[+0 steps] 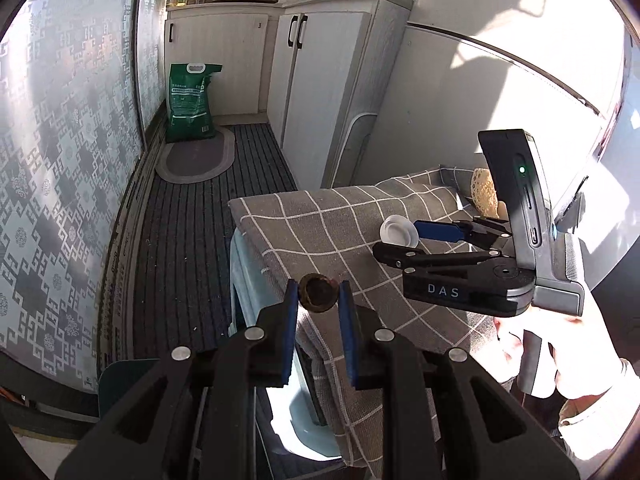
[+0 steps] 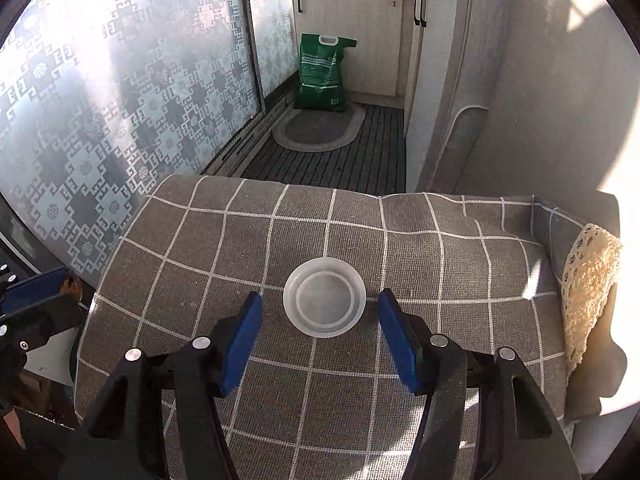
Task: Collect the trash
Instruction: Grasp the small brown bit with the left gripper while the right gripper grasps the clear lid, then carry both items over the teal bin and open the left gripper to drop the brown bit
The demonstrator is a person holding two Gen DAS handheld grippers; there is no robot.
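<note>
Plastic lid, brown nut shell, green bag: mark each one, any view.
plastic lid [image 2: 324,297], right wrist view, on its recessed centre.
brown nut shell [image 1: 319,292], left wrist view, on its dark round face between the left gripper's pads.
green bag [image 1: 191,104], left wrist view, on its printed front.

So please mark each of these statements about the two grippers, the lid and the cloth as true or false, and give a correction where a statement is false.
1. The left gripper is shut on a small round brown piece of trash. True.
2. The right gripper is shut on the white plastic lid. False: its jaws are open, one on each side of the lid, with gaps.
3. The lid lies on a grey checked cloth. True.
4. A red bag stands on the floor by the cabinets. False: the bag is green.
5. A cream lace piece hangs at the cloth's right edge. True.
</note>
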